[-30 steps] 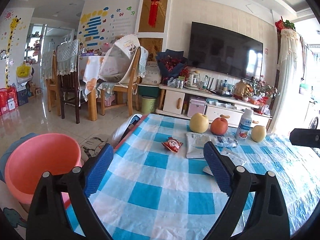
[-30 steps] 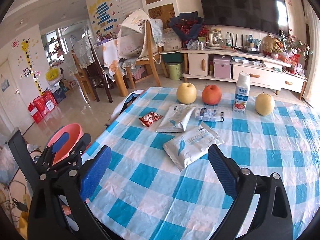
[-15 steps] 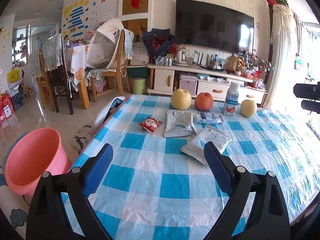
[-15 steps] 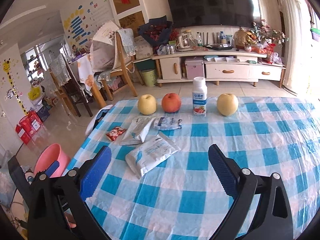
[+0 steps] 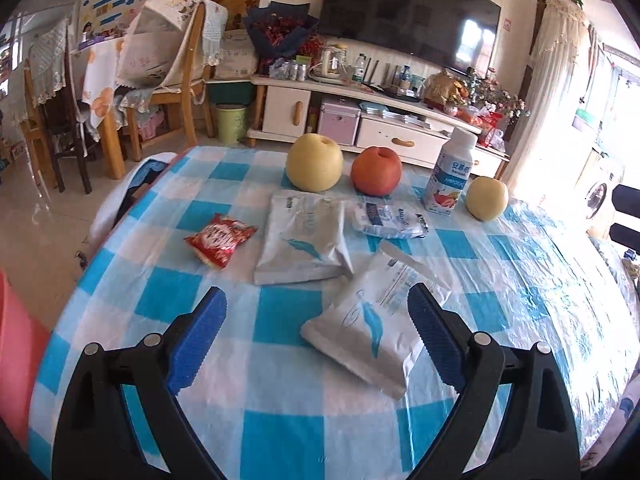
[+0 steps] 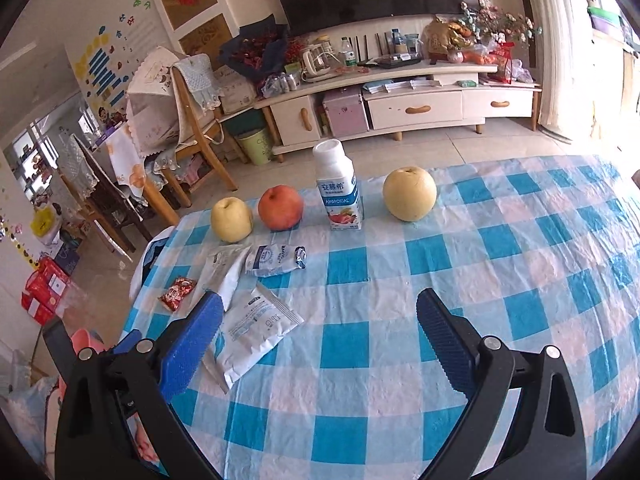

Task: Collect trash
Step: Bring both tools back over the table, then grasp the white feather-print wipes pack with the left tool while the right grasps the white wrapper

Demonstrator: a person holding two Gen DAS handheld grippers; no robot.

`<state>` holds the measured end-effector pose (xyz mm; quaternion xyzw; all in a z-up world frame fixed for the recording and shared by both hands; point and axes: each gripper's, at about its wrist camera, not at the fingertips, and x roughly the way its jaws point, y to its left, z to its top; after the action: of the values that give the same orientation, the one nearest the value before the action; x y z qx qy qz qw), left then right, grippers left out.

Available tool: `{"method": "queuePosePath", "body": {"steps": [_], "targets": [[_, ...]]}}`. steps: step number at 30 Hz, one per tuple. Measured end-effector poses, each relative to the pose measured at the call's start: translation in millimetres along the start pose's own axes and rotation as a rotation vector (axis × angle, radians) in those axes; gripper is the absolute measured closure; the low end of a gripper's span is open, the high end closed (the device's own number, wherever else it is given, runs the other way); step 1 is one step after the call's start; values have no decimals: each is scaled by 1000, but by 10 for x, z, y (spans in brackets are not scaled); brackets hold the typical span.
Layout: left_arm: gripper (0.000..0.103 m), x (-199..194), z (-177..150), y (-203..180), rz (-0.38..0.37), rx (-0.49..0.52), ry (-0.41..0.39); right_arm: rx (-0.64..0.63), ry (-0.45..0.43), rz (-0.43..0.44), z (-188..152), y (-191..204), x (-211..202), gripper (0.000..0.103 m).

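Note:
Trash lies on the blue-checked table: a red snack wrapper, a flat white pouch, a second white pouch nearer me, and a small crumpled blue-white packet. My left gripper is open and empty, just above the table in front of the near pouch. My right gripper is open and empty over the table, right of the near pouch. The red wrapper, far pouch and packet also show there.
Two yellow pears, a red apple and a yogurt bottle stand at the table's far side. A pink bucket is on the floor at the left. Chairs and a TV cabinet stand beyond.
Both grippers have moved forward and lower over the table; the trash now looks closer. The left gripper swung right, away from the pink bucket. Both stayed open.

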<state>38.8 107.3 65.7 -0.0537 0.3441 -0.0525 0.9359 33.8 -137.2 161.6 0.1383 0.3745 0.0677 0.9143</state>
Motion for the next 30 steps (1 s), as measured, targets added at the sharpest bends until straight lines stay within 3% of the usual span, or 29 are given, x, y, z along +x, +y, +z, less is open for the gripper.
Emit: {"method": "queuePosePath", "body": {"steps": [4,10,17,23,30], "targets": [[10,327,154,-16,-37,7,39,8,26,23,79,62,352,7],[10,774,341,119,-27,-30,109,-32,110,47,66,263,955,7],[10,1124,475,178,-51,-54,180,-162,120,11,111,553,1398,7],[10,1398,495,296,-58,-103,264,-129,152,7,204,483,1789,7],[10,1460,486,218,-51,-63,253,-112,172,22,303,510,2120,7]]}}
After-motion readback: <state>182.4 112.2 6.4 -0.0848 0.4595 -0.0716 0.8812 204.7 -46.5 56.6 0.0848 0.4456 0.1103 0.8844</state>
